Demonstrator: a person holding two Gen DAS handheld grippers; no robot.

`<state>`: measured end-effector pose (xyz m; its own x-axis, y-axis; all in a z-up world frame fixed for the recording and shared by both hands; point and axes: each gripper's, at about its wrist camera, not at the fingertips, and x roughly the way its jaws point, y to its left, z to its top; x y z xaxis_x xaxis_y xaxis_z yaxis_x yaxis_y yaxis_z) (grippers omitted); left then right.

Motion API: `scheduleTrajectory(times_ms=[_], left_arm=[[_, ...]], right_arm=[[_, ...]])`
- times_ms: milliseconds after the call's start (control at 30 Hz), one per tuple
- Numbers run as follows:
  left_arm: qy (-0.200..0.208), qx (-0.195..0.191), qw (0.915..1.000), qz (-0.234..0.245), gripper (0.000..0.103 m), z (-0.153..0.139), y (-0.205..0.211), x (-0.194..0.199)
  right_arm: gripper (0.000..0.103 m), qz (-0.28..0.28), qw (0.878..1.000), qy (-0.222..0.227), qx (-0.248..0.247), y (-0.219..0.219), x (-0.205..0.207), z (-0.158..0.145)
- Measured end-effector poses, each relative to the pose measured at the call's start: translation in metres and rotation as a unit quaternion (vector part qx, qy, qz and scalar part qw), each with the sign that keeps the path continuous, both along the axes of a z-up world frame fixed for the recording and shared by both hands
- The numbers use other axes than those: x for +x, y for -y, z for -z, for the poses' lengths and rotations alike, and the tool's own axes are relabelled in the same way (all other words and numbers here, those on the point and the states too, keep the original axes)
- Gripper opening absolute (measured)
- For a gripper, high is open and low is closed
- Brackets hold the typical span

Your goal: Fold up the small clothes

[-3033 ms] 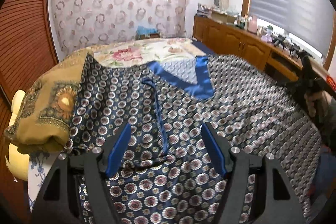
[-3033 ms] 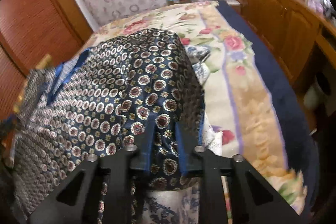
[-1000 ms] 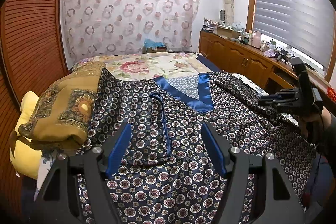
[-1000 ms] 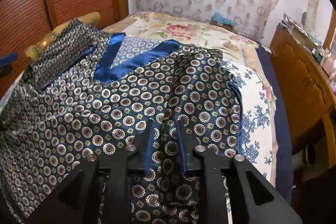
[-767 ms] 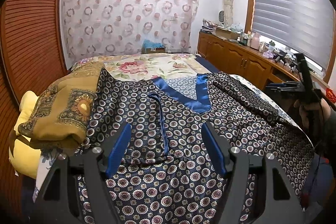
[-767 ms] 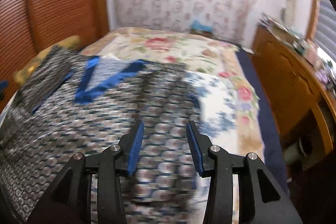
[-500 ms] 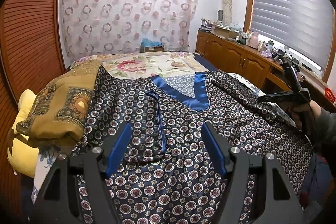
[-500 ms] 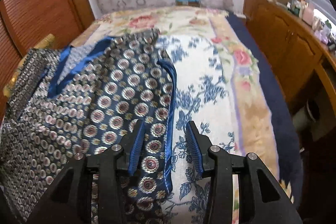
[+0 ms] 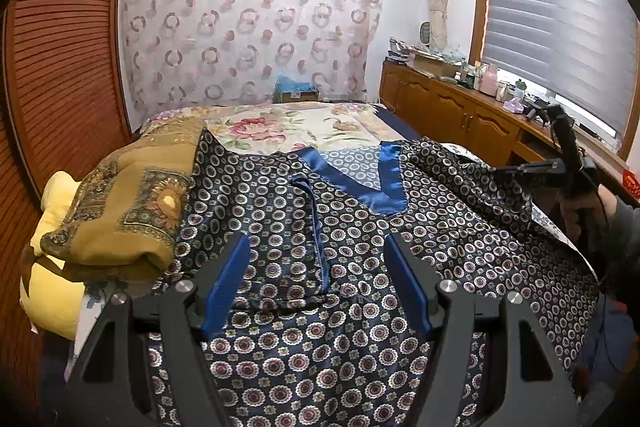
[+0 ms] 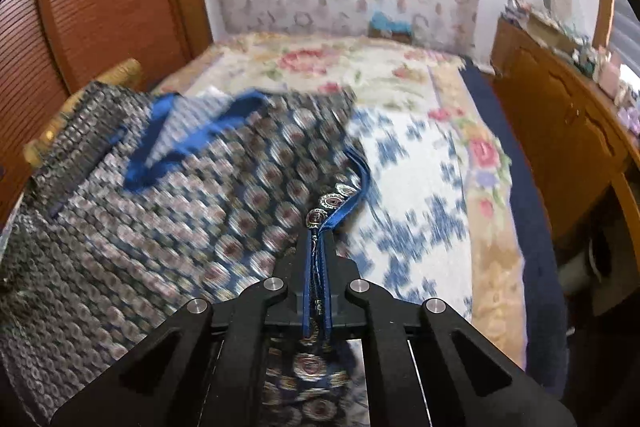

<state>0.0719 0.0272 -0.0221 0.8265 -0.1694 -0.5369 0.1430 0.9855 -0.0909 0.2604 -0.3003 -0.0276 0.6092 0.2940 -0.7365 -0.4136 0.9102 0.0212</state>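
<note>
Now clamping right tongs (image 10: 318, 239) onto the robe (image 9: 320, 227) sleeve's blue edge, after hovering apart; left tongs (image 9: 316, 283) still hanging apart over the near hem; fold beginning.

The garment (image 9: 280, 211) lies on the bed (image 9: 280, 123), cushion (image 9: 120, 203) left.

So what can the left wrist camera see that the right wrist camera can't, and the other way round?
Only the left wrist view shows the open left gripper, the folded mustard cloth and the window blind. Only the right wrist view shows the right gripper shut on the garment's blue-trimmed edge. Both show the patterned garment with its blue collar, spread on the floral bed.
</note>
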Motion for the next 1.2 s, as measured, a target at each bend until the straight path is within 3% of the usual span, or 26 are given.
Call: scheduleTrajectory(times_ms=[200,367,533,633,1000,1100,1200], left_arm=[[0.006,-0.002,0.9998,-0.018,0.069,-0.004,-0.019,0.000],[0.012,0.002,0.9994,-0.032,0.069,-0.008,-0.032,0.003],[0.004,0.002,0.9996,-0.027,0.069,-0.010,-0.039,0.012],[0.007,0.012,0.9995,-0.029,0.069,-0.010,-0.042,0.018],[-0.011,0.020,0.9988,-0.043,0.069,-0.009,-0.059,0.052],[-0.017,0.020,0.9986,-0.046,0.069,-0.010,-0.062,0.062],[-0.022,0.021,0.9984,-0.047,0.069,-0.013,-0.063,0.072]], right_arm=[[0.001,-0.072,0.997,0.008,0.028,-0.055,-0.012,-0.022],[0.002,-0.120,0.992,-0.016,0.048,-0.093,-0.023,-0.014],[0.033,-0.102,0.994,-0.008,0.040,-0.087,-0.015,-0.013],[0.039,-0.071,0.997,0.005,0.024,-0.069,0.001,-0.013],[0.038,-0.034,0.996,-0.053,-0.068,-0.068,0.082,0.042],[0.030,-0.029,0.995,-0.060,-0.069,-0.068,0.093,0.046],[0.007,-0.037,0.996,-0.061,-0.060,-0.066,0.096,0.047]])
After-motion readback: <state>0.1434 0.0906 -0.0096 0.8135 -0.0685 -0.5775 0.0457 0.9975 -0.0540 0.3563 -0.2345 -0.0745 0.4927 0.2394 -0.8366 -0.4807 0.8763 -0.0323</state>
